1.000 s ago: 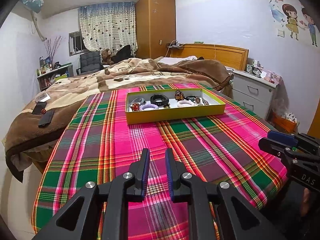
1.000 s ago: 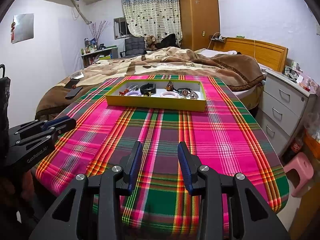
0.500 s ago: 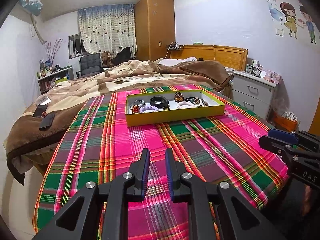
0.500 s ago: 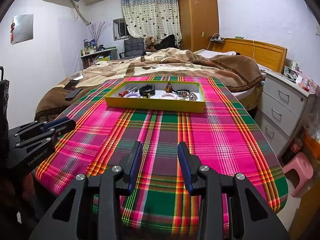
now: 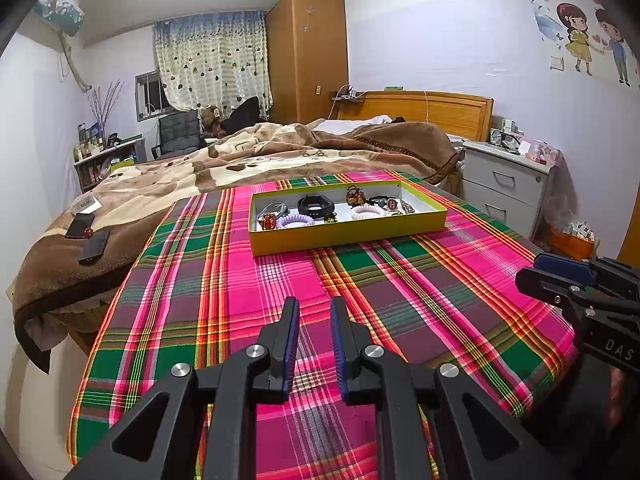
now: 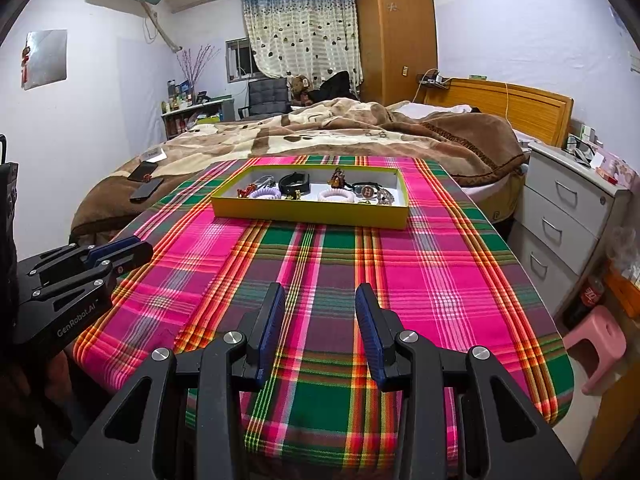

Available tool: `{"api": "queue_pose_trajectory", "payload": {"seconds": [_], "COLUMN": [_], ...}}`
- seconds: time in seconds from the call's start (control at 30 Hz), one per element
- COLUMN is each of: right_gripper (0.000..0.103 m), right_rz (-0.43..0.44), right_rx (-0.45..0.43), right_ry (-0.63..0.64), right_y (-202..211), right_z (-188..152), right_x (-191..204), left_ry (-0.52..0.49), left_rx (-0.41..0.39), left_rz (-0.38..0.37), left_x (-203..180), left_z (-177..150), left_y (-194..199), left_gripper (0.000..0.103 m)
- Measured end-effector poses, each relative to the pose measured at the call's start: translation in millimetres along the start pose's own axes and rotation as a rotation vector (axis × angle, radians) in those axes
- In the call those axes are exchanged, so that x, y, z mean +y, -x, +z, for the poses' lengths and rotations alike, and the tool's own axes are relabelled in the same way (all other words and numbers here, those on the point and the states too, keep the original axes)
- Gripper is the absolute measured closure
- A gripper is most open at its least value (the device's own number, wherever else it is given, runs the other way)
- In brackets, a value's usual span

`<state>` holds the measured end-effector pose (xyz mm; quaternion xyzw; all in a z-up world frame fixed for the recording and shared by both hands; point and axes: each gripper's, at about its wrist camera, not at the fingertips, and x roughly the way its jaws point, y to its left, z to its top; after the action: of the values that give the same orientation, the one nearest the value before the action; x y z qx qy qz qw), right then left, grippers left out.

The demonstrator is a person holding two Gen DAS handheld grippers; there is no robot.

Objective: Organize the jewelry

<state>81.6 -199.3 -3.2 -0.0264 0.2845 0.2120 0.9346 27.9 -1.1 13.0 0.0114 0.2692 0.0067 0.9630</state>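
All the jewelry in view sits inside the shallow yellow tray at the far end of the plaid tablecloth, near the bed: a black band, a lilac coil hair tie beside a small red-and-gold piece, a white coil bracelet, an amber ornament, a round charm marked H and a cluster of smaller bits at the right end too small to name. No piece lies loose on the cloth in either view. Within the tray the pieces are spread in a rough row, some touching, with no dividers visible, so this could be a tray waiting to be sorted or one already filled and gathered; the pictures do not settle which. The left gripper hovers low over the near part of the cloth, well apart from the tray, its blue-padded jaws drawn to a narrow gap with nothing between them. The right gripper hangs at a like distance, jaws set noticeably wider, also empty. Neither tool touches the tray or any piece. Two phones lie on the brown blanket to the left, apart from the task
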Motion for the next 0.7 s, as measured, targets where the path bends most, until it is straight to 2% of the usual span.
{"api": "queue_pose_trajectory", "payload": {"seconds": [0.7], "right_gripper": [0.065], "right_rz": [-0.001], "right_rx": [-0.002], "right_ry": [0.002], "right_y": [1.2], "right_z": [0.5], "right_x": [1.5], "left_ry": [-0.011], "left_rx": [-0.007], "left_rz": [0.001], "left_x": [-2.6], "left_z": [-0.4], "left_y": [2.4], "left_gripper": [0.088]}}
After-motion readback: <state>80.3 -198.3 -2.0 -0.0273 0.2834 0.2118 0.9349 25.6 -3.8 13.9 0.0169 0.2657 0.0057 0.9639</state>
